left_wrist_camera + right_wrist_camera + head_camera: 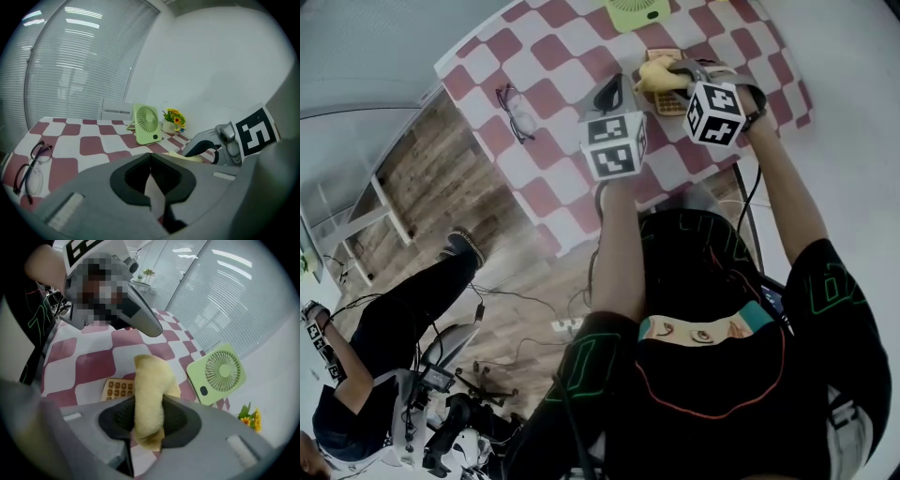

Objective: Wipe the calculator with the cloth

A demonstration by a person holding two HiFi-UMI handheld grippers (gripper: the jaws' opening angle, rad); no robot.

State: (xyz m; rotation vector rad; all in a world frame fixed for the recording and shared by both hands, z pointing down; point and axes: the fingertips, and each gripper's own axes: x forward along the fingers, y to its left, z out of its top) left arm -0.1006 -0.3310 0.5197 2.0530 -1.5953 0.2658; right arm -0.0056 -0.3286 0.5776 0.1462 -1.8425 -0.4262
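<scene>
An orange-keyed calculator (119,389) lies on the checked table, largely hidden in the head view (669,101) by my right gripper. That right gripper (149,414) is shut on a folded yellow cloth (151,390), which hangs over the calculator's right end. From the head view the cloth (652,80) pokes out left of the right gripper (677,71). My left gripper (611,91) hovers just left of the calculator, above the table. Its jaws (150,155) meet at the tips with nothing held. The left gripper view shows the cloth (187,157) and the right gripper (206,146) at right.
A green desk fan (148,123) and a small pot of flowers (174,118) stand at the table's far side. Spectacles (517,111) lie at the table's left. Another person (394,323) sits on the floor side at lower left, near cables and a power strip (565,325).
</scene>
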